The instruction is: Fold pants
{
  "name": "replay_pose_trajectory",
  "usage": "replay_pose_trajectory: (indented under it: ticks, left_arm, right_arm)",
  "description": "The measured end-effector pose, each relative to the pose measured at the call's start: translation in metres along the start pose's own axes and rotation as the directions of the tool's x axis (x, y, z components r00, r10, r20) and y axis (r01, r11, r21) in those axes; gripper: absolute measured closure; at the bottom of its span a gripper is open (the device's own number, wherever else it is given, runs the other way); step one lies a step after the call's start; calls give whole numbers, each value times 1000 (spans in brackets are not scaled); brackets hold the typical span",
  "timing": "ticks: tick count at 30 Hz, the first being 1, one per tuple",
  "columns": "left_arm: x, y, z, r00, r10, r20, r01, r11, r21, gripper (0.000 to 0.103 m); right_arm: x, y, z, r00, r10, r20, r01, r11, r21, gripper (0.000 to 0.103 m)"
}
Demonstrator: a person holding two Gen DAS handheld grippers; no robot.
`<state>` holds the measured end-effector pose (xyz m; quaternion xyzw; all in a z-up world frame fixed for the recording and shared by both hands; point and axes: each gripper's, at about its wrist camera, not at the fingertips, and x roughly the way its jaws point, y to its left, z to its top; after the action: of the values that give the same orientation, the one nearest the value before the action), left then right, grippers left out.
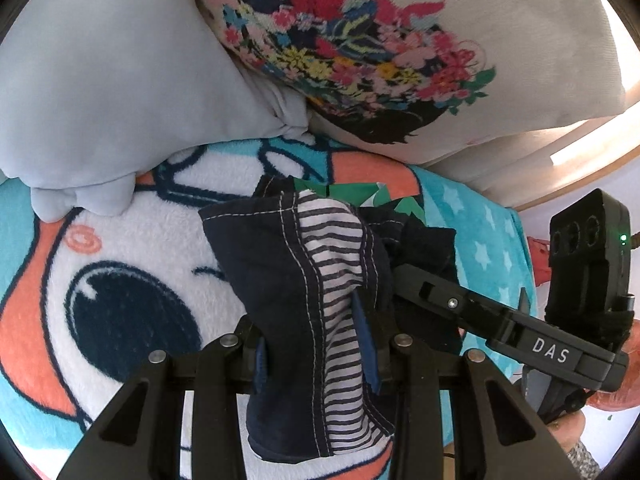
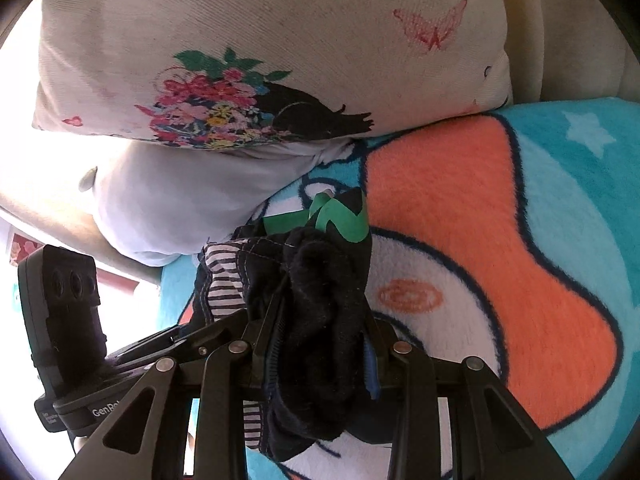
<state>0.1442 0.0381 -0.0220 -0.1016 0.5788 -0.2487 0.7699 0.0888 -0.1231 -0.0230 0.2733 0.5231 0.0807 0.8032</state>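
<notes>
Holding pants (image 1: pixel 296 280) aloft over blanket (image 1: pixel 100 280), both claws pinching cloth.

- Left gripper (image 1: pixel 316 356): clamped on navy waistband, striped lining showing.
- Right gripper (image 2: pixel 320 364): clamped on bunched dark fabric; green-patterned part at far end.
- Position: pants bunched between the two claws, which sit just beside each other, in front of floral pillow (image 2: pixel 240 60) and plain pillow (image 1: pixel 112 60).
- Step, judged: mid-fold, garment gathered and carried.
- Next move calls for: lowering the cloth flat onto the blanket, edges aligned, before letting go.
- Writing: "DAS" on the right gripper body; "GenRo…" on the left, cut off.
</notes>
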Motion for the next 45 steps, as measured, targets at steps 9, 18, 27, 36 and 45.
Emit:
replay_pose_trajectory:
  ticks: [9,18,27,36,45]
  left_arm:
    - [17,3,4,999,36,-12,-36,999,-4,69]
    - [24,20,7,999,22,-33,-25,995,-92,65]
    - [-8,48,-11,1000,5,17,-1,980,-199,63]
    - [-19,54,-33,998,49,36,-41,979,-201,63]
    - [-45,30,-48,992,79,96,-72,994,-77,63]
  right_arm:
    - [12,-5,9,999,-30,-13,30,1000,-5,67]
    - [30,-24,15,976,-218,-6,217,975,-44,56]
    - [-25,6,6,959,-223,174,244,963,-113,49]
    - [16,-1,-30,988,-155,-6,153,979,-131,51]
    - [-15,14,-38,979,-194,62,199,975,-95,51]
